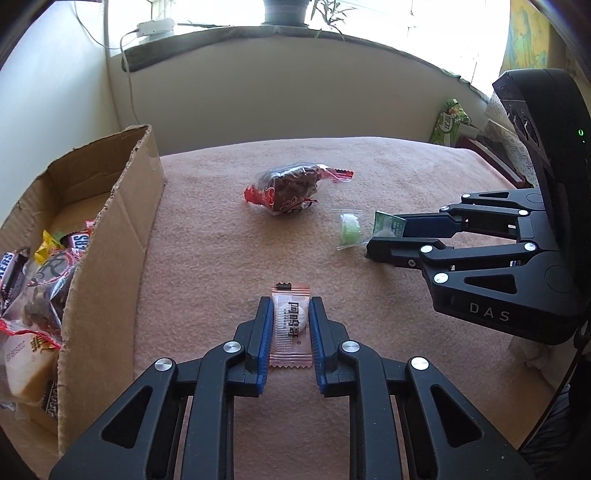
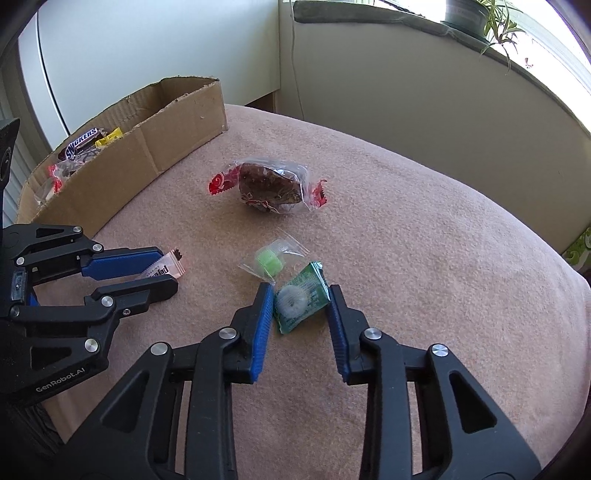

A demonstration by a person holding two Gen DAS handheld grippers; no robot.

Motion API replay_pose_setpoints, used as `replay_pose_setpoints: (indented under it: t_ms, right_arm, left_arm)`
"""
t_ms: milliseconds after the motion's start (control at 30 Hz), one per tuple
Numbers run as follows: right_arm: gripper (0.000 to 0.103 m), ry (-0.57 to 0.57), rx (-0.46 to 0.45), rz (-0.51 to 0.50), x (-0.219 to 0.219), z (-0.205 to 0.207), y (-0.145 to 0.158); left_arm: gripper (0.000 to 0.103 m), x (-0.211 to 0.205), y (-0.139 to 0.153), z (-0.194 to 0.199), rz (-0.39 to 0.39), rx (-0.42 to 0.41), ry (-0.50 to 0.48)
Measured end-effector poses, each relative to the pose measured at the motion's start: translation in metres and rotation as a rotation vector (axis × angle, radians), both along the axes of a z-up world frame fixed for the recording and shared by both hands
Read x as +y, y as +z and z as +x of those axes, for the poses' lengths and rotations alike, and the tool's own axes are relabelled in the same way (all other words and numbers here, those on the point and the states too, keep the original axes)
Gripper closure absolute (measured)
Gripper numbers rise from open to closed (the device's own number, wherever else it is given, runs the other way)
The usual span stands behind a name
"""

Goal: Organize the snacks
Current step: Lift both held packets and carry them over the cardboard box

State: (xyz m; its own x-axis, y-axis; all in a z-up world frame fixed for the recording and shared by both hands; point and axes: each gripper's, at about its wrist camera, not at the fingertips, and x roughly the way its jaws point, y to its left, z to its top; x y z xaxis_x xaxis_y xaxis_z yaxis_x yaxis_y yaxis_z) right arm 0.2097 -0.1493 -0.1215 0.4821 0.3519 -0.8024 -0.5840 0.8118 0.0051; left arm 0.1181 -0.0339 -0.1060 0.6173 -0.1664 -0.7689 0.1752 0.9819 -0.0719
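A pink candy packet (image 1: 290, 325) (image 2: 164, 267) lies on the pink cloth (image 1: 214, 240), and my left gripper (image 1: 290, 301) (image 2: 168, 269) is shut on it, blue pads against both long sides. To the right, my right gripper (image 2: 300, 288) (image 1: 386, 236) is shut on a green candy packet (image 2: 299, 302) (image 1: 386, 223). Beside that one lies a small clear bag with a green sweet (image 2: 271, 258) (image 1: 349, 229). Farther back sits a brown cake in a clear, red-ended wrapper (image 1: 291, 188) (image 2: 269, 188). A cardboard box (image 1: 110, 240) (image 2: 147, 147) at the left holds several snacks.
A green patterned pack (image 1: 450, 122) and some boxes stand at the cloth's far right corner. Behind runs a low wall with a windowsill, a plant pot (image 1: 286, 11) and a white adapter with a cable (image 1: 155, 27). The cloth drops off at the right edge (image 2: 569, 295).
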Motion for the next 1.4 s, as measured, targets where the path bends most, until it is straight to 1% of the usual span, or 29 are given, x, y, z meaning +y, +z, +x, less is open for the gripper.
replay_pose_setpoints:
  t_ms: [133,233,267,300,333,400,533,633,833,867,900,1100,1267,1400]
  right_arm:
    - [0.080,-0.010,-0.002,0.015,-0.003,-0.001,0.001]
    - [0.081,-0.005,-0.008,0.008,-0.001,-0.002,0.002]
    - [0.084,-0.006,-0.003,0.022,-0.002,-0.002,0.002]
    - [0.094,-0.003,0.005,0.043,-0.002,-0.003,0.004]
    - [0.097,-0.006,-0.003,0.045,-0.001,-0.004,0.005]
    - [0.097,-0.005,-0.019,0.031,0.001,-0.007,0.007]
    - [0.097,-0.024,-0.027,0.051,-0.003,-0.009,0.011]
    - [0.097,-0.042,-0.050,0.081,-0.009,-0.012,0.023]
    - [0.097,-0.043,-0.106,0.154,-0.009,-0.021,0.055]
    - [0.097,-0.043,-0.106,0.154,-0.009,-0.021,0.055]
    - [0.097,-0.033,-0.118,0.171,-0.003,-0.022,0.064]
    - [0.097,0.009,-0.135,0.209,0.023,-0.028,0.081]
    - [0.097,0.044,-0.128,0.239,0.044,-0.030,0.087]
    - [0.097,0.073,-0.120,0.254,0.062,-0.032,0.090]
  left_arm:
    - [0.085,0.004,0.003,-0.005,-0.004,-0.010,-0.001]
    - [0.086,0.004,0.003,-0.007,-0.005,-0.012,-0.003]
    - [0.086,0.003,0.005,-0.009,-0.003,-0.022,-0.003]
    - [0.086,0.002,0.005,-0.010,-0.006,-0.027,-0.006]
    - [0.086,0.002,0.006,-0.011,-0.006,-0.029,-0.005]
    - [0.086,0.003,0.007,-0.013,-0.011,-0.033,-0.007]
    - [0.086,0.006,0.010,-0.017,-0.024,-0.052,-0.005]
    - [0.086,0.010,0.014,-0.021,-0.040,-0.065,-0.003]
    - [0.086,0.022,0.037,-0.030,-0.077,-0.135,0.012]
    - [0.086,0.026,0.043,-0.031,-0.087,-0.150,0.016]
    - [0.086,0.030,0.049,-0.032,-0.095,-0.163,0.021]
    - [0.086,0.060,0.071,-0.038,-0.122,-0.229,0.077]
    - [0.086,0.083,0.077,-0.038,-0.137,-0.251,0.128]
    - [0.086,0.096,0.081,-0.035,-0.132,-0.263,0.154]
